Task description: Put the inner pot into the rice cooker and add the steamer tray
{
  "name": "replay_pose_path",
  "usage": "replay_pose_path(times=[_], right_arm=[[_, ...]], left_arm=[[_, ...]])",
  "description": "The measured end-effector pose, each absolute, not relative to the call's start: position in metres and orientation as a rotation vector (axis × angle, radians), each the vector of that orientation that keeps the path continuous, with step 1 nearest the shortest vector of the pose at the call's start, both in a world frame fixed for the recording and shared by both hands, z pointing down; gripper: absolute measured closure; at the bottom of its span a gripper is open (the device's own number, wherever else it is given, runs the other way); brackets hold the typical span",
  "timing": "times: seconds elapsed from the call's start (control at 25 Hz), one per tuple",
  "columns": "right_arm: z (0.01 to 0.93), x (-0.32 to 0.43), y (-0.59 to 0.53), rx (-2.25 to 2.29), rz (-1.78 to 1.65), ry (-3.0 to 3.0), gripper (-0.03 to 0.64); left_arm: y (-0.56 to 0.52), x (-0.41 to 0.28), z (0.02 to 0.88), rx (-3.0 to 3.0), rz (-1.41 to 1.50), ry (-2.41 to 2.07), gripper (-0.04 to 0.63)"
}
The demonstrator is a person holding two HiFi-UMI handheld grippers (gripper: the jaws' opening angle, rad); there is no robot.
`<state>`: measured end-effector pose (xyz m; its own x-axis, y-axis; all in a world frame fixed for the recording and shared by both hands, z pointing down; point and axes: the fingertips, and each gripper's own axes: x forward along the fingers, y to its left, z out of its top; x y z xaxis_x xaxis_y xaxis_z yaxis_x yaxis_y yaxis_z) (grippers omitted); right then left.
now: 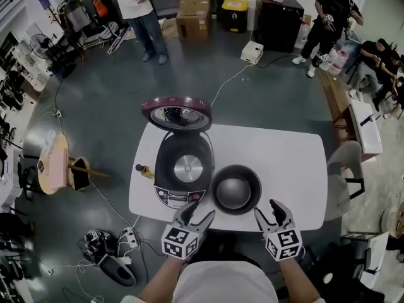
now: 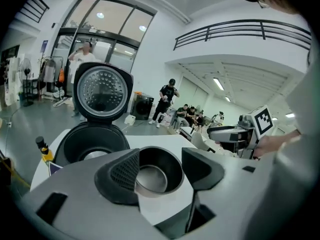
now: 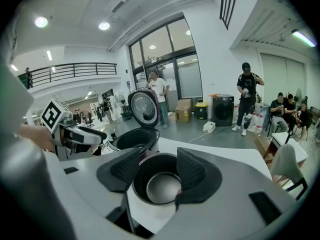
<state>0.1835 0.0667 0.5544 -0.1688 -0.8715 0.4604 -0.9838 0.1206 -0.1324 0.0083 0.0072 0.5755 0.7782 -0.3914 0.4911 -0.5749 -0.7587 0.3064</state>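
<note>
Okay, we see the left gripper [image 1: 197, 214] with its jaws wide apart and nothing held. In the left gripper view the gap between them frames the inner pot [image 1: 235, 190], which sits beyond the jaw tips with neither pad on it. The right gripper [image 1: 269, 212] is the same: jaws spread wide and gripping nothing, with the pot showing through the gap farther out.

From the head view, both grippers hover at the near edge of the white table [image 1: 287, 156]. The left one is at the pot's near-left and the right one at its near-right, so the pot lies between them and just ahead. The tips sit close to its near rim, and we cannot tell if any of them touches it.

The pot stands upright on the table, dark and empty, just beside the right side of the rice cooker [image 1: 165, 169]. The cooker's lid [image 1: 177, 113] is swung up and back, so the cavity is open with its metal plate showing. A small yellow-and-black bottle [image 1: 144, 170] stands left of the cooker.
</note>
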Motion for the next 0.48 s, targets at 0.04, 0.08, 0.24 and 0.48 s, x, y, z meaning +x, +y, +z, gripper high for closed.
replay_pose_path(times=[0.04,0.08,0.24,0.48], right_arm=[[0.555,0.184,0.063,1.833,0.602,-2.116,0.371],[0.556,0.184,0.06,1.842,0.607,-2.102,0.371],[0.562,0.183,0.049,1.874,0.624,-2.049,0.37],[0.576,0.185,0.033,1.914,0.656,-1.974,0.371]], left_arm=[[0.002,0.009,0.577,2.524,0.563,-0.712,0.314],[-0.004,0.01,0.578,2.525,0.565,-0.699,0.314],[-0.023,0.011,0.584,2.532,0.582,-0.645,0.314],[-0.042,0.021,0.596,2.542,0.614,-0.557,0.314]])
